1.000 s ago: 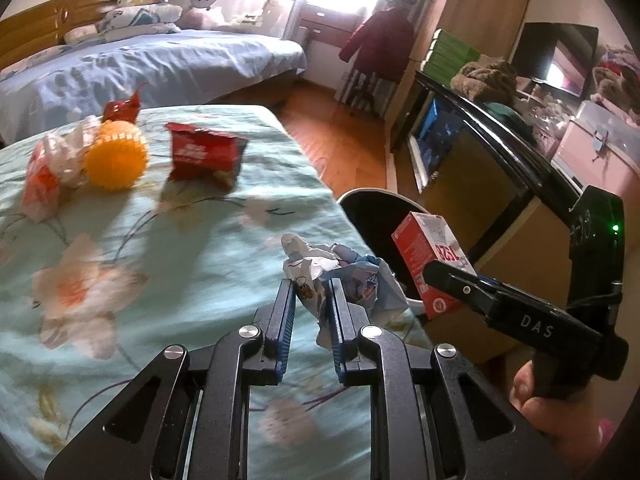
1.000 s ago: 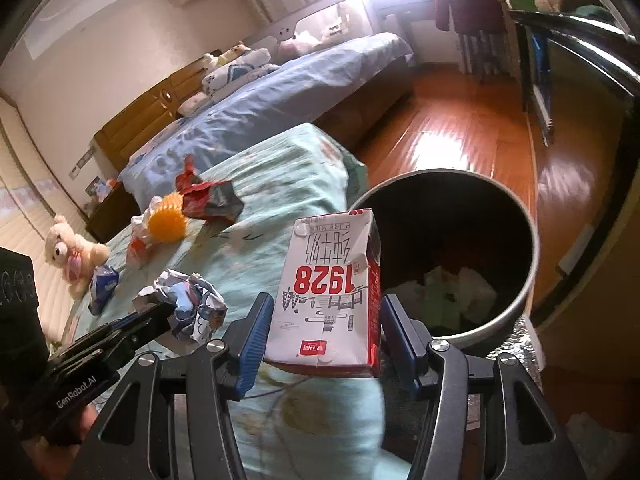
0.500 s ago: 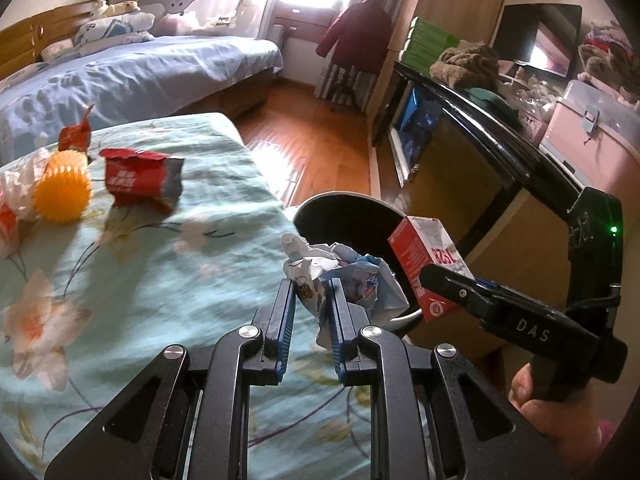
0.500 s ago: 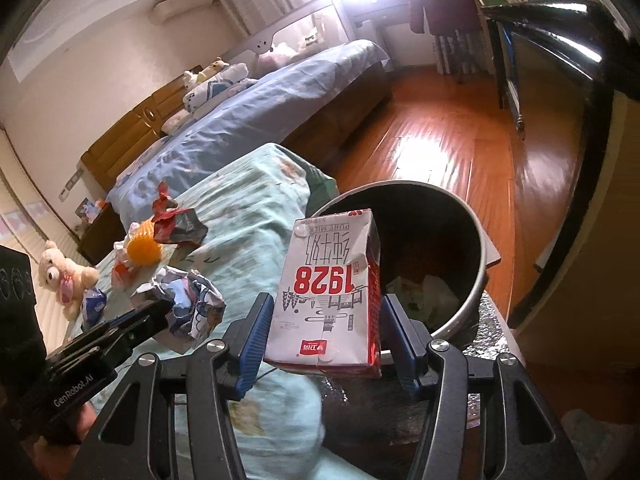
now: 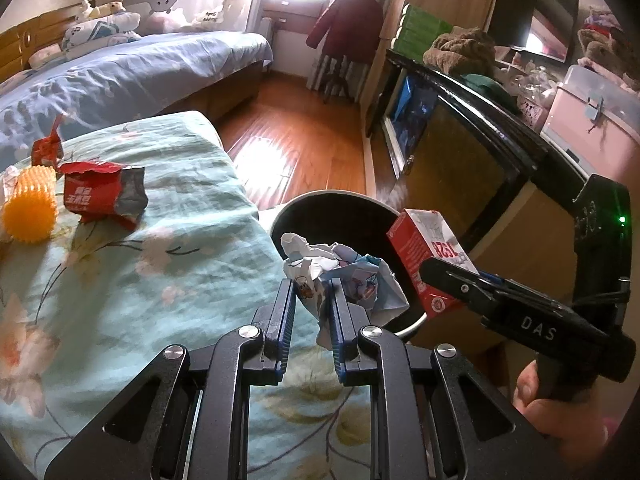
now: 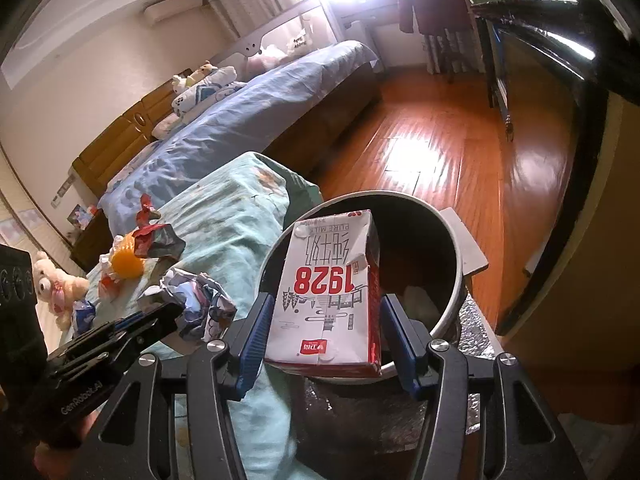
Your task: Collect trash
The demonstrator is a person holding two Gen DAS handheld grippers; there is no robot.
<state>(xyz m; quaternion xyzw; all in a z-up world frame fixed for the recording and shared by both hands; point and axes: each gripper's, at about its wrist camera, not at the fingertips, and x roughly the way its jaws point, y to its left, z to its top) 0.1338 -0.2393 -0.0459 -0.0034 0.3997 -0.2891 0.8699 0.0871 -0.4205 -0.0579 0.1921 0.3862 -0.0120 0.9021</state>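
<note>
Milk carton [image 6: 326, 296], red and white, printed "1928", held upside down between the fingers of the right gripper [image 6: 324, 336], which pinch its two broad side faces near one end. It hangs over the near rim of the trash bin [image 6: 456, 264], a dark round container standing on the wooden floor [image 6: 452, 160] just beside the bed edge; pale scraps lie at the bin's bottom. Judged by its slightly dented corner, the carton is probably empty: light, stiff along its folded edges but yielding on the flat panels, so a hold across the panels close to an end fold should deform it least.

Crumpled wrapper [image 5: 340, 276], white and blue printed film, pinched between the nearly closed fingers of the left gripper [image 5: 312, 320]. It is held at the bed's corner, next to the bin rim [image 5: 280, 216] and close to the carton [image 5: 432, 256]. It appears very light, soft and springy; a bite into the dense middle of the wad should be more secure than one on a loose flap.

Remaining on the floral bedspread [image 5: 168, 272], well apart from the bin: a torn red snack packet [image 5: 102, 196], a spiky orange ball [image 5: 30, 212] and a smaller red wrapper [image 5: 48, 148].
</note>
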